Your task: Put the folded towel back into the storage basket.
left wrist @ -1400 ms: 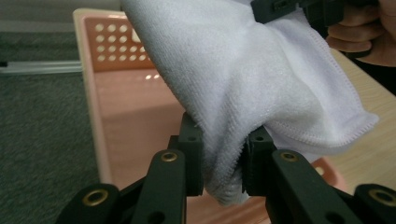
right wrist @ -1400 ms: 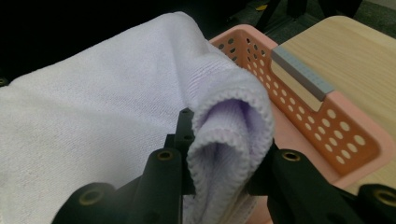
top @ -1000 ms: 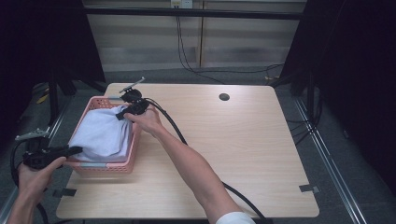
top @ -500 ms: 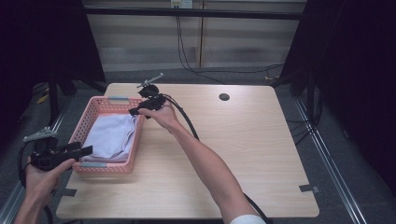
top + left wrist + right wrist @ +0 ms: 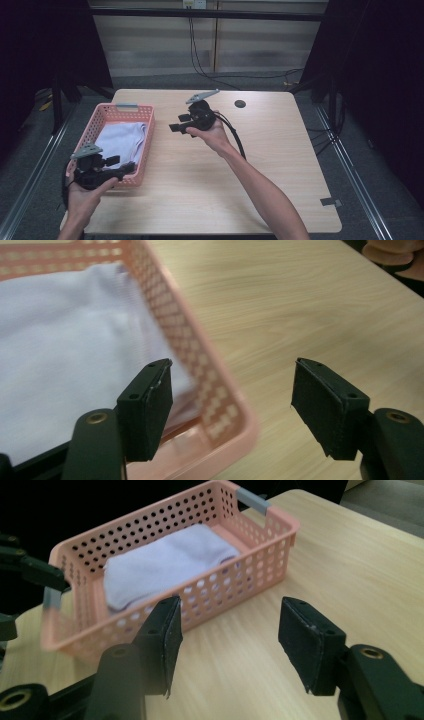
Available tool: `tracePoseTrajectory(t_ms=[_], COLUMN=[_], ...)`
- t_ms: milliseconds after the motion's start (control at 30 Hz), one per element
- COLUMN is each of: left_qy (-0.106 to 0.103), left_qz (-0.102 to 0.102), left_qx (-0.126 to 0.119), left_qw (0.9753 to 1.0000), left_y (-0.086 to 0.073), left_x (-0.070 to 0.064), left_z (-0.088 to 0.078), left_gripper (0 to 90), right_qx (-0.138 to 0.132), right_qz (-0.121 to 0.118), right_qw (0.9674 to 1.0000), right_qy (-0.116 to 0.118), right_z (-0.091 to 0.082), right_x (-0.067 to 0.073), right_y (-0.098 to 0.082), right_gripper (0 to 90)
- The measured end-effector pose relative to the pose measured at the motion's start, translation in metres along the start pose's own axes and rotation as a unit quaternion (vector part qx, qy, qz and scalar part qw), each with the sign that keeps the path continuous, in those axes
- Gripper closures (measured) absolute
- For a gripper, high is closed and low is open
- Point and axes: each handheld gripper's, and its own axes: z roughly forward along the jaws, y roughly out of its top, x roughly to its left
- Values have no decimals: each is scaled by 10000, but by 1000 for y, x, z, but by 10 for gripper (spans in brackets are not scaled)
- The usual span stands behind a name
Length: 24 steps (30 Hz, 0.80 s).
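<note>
While my left gripper [image 5: 124,169] hangs jaws apart, having just widened, at the basket's [image 5: 148,131] five o'clock corner, a stray swing could nudge it. Folded cloth [image 5: 120,142]: inside basket. Right gripper [image 5: 174,127]: jaws apart, empty, three o'clock.

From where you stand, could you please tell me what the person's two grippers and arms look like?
Both the left gripper and right gripper are black, each topped by a grey three-cornered plate. Their jaws end in flat rectangular black pads on arms with brass-coloured pivot screws. A black cable trails from the right one along the forearm. Both forearms are uncovered.
</note>
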Motion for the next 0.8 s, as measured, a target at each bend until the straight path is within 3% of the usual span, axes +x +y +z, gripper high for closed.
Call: tracePoseTrajectory(t_ms=[167, 333, 500, 667, 733, 800], left_qy=[-389, -522, -687, -567, -635, -557], left_qz=[217, 337, 607, 502, 625, 726], left_qx=[66, -14, 401, 429, 594, 679], left_qw=[9990, 9981, 9950, 9962, 9942, 9935], left_y=[-2, -9, -21, -35, -40, -43], left_x=[-23, -48, -71, -77, -80, -78], left_z=[21, 38, 61, 68, 71, 71], left_gripper=[277, 268, 273, 283, 281, 270], right_qx=[-158, -205, -317, -480, -368, -330], right_qz=[149, 217, 453, 672, 688, 743], right_qw=[9997, 9991, 9968, 9925, 9915, 9904], right_qy=[-94, -312, -569, -896, -1039, -1116], right_z=[-34, -79, -126, -170, -180, -187], right_x=[5, 9, 11, 9, 11, 11], right_y=[-31, -65, -105, -139, -156, -173], right_gripper=[411, 413, 405, 399, 391, 373])
